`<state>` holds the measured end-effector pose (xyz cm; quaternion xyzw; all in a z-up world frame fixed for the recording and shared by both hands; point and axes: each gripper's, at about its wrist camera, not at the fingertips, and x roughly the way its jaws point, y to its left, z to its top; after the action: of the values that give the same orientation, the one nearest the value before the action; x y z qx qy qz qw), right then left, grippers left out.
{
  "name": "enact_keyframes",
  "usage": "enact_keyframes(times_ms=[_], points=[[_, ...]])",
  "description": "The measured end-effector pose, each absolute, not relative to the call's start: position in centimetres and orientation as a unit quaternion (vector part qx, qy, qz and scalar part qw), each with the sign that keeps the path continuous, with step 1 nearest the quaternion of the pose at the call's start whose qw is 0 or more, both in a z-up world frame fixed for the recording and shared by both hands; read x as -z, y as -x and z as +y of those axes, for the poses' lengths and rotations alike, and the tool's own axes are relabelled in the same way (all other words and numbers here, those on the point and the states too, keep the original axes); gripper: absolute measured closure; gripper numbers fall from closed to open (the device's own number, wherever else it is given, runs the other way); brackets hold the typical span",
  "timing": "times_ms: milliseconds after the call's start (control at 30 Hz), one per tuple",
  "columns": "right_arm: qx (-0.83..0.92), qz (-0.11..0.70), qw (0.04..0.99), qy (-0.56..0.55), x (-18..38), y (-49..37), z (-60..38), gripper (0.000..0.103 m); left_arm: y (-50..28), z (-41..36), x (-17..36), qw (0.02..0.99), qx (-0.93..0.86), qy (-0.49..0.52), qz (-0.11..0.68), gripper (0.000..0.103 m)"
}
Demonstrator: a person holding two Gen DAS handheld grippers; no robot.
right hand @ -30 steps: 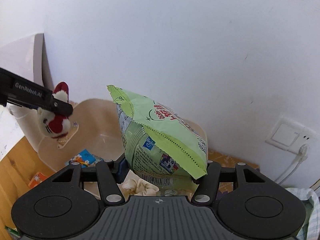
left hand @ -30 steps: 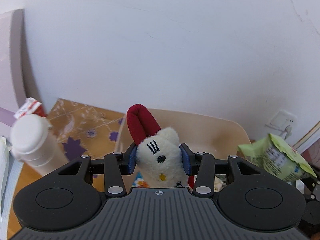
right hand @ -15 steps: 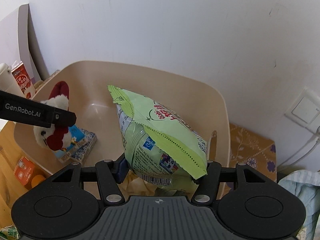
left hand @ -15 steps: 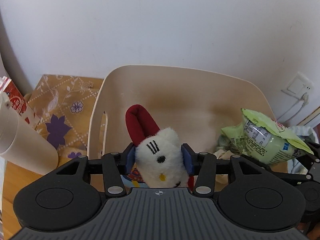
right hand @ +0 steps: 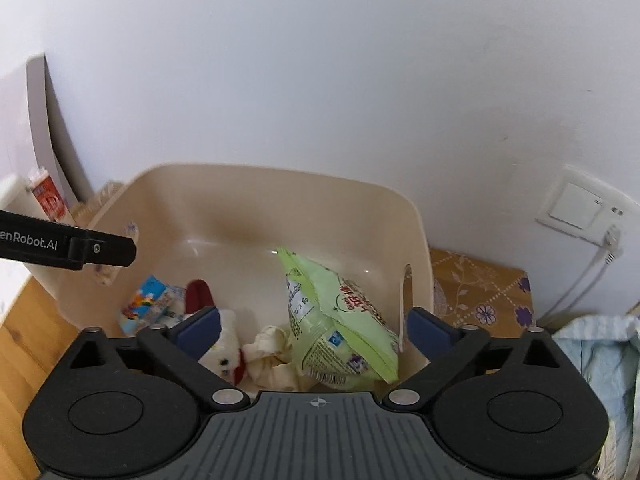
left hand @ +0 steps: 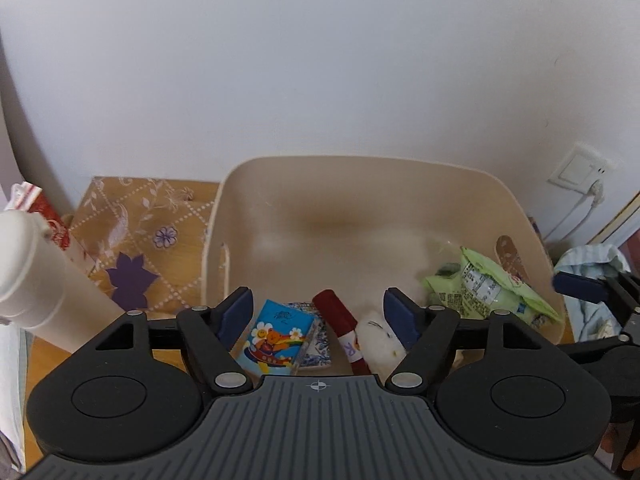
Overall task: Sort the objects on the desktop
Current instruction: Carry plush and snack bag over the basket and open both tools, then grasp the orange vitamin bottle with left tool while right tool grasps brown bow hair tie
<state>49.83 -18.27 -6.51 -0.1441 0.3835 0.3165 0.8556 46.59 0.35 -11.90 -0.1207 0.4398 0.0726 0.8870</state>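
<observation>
A beige plastic bin (left hand: 360, 208) stands against the white wall; it also shows in the right wrist view (right hand: 248, 200). My left gripper (left hand: 319, 312) is open and empty above its near left part. Below it lie a white and red plush toy (left hand: 376, 340) and a colourful tissue pack (left hand: 276, 336). My right gripper (right hand: 314, 326) is open and empty above the bin's near right part. A green snack bag (right hand: 340, 320) lies in the bin beneath it, beside crumpled white paper (right hand: 272, 352) and the plush toy (right hand: 224, 348).
A white bottle (left hand: 36, 276) and a red and white carton (left hand: 44, 216) stand left of the bin on a wooden table with a patterned mat (left hand: 144, 232). A wall socket (right hand: 576, 208) with a cable and a pale blue cloth (right hand: 600, 356) are to the right.
Both grippers have opened. The plush toy dropped from the left gripper and the green snack bag from the right gripper; both now lie in the bin.
</observation>
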Motion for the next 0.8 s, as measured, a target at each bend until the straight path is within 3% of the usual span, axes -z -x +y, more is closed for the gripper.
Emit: enact_keyframes(times_ms=[533, 800], points=[[-0.192, 0.495, 0.845, 0.06, 8.5, -42.7, -26.8, 0.0, -39.1, 6.4, 10.5, 0.885, -0.063, 0.118, 0.446, 0.028], [-0.091, 0.617, 0.779, -0.059, 13.4, -39.2, -29.8, 0.0, -37.4, 6.4, 13.3, 0.88, 0.012, -0.014, 0.475, 0.028]])
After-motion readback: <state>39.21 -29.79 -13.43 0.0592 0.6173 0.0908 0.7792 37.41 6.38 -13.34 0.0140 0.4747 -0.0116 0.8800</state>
